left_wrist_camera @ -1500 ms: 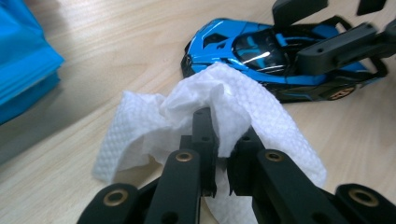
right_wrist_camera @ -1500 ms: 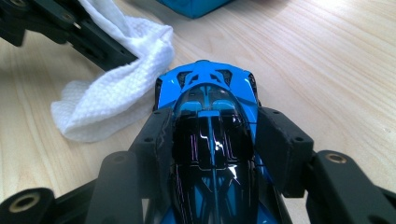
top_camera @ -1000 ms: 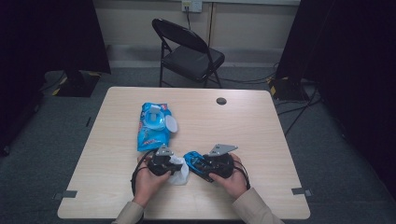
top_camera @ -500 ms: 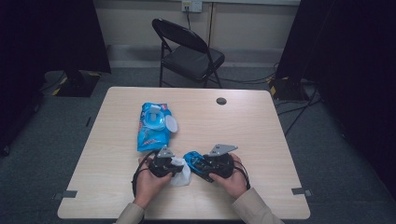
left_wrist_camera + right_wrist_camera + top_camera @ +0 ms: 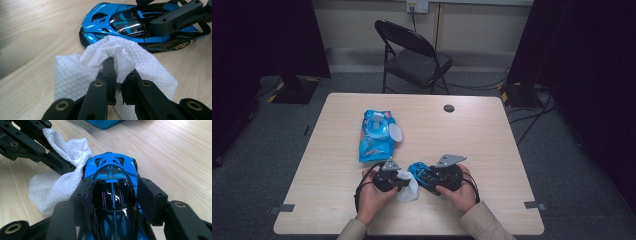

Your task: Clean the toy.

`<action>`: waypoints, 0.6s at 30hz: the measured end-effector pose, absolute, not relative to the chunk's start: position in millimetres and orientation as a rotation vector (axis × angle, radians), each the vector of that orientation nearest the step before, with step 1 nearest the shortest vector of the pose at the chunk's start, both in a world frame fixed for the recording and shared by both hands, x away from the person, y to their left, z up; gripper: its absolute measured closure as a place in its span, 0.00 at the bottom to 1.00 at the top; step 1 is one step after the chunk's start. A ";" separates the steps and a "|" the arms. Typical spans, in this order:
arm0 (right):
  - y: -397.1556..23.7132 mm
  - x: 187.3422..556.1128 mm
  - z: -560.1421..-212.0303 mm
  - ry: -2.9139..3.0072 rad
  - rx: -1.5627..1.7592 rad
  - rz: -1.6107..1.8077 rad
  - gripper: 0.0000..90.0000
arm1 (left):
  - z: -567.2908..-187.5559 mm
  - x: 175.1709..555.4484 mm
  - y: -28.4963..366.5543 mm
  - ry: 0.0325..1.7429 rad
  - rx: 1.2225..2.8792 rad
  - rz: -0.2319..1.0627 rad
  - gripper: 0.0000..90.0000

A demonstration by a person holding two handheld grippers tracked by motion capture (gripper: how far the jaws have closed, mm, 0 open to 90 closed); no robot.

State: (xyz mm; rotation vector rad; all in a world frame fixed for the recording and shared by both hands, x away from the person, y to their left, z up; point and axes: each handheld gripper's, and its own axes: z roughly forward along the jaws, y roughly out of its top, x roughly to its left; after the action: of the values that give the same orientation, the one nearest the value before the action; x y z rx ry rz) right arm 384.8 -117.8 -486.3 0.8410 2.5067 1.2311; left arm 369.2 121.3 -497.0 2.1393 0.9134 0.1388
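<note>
A blue toy sports car (image 5: 120,23) (image 5: 112,185) (image 5: 419,173) rests on the wooden table near its front edge. My right gripper (image 5: 113,195) (image 5: 434,179) is shut on the car's sides, its jaws pressing the body from both flanks. A white textured wet wipe (image 5: 110,60) (image 5: 65,172) (image 5: 408,185) is pinched in my left gripper (image 5: 118,72) (image 5: 398,181), which is shut on it. The wipe bunches against the car's front left side. In the right gripper view the left gripper's black links (image 5: 30,145) come in from the upper left.
A blue pack of wet wipes (image 5: 376,134) with its white lid flipped open lies on the table (image 5: 472,135) behind the hands. A small dark round grommet (image 5: 449,108) sits near the far edge. A black folding chair (image 5: 412,55) stands beyond the table.
</note>
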 end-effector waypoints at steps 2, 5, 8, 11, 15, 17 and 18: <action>-117.8 384.7 -486.4 2.506 0.842 1.232 0.53 | -497.4 367.8 119.3 0.904 2.139 0.136 0.93; -117.8 384.7 -486.4 2.506 0.842 1.232 0.53 | -497.4 366.6 116.6 0.901 2.138 0.131 0.93; -117.8 384.6 -486.4 2.507 0.842 1.231 0.53 | -497.2 365.3 113.5 0.891 2.146 0.129 0.93; -117.9 384.6 -486.4 2.507 0.842 1.231 0.53 | -497.2 364.4 111.9 0.885 2.148 0.128 0.93; -117.8 384.6 -486.4 2.506 0.842 1.231 0.53 | -497.6 362.8 109.2 0.873 2.148 0.119 0.93; -117.8 384.7 -486.4 2.506 0.842 1.232 0.53 | -497.4 361.1 105.1 0.860 2.156 0.115 0.93; -117.8 384.6 -486.4 2.506 0.843 1.232 0.53 | -497.4 360.7 103.8 0.857 2.155 0.114 0.93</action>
State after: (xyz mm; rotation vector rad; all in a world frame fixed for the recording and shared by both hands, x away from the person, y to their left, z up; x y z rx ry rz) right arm 384.6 -117.8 -486.4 0.8428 2.5058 1.2322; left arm 360.7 103.8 -497.4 2.1550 0.8569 0.1137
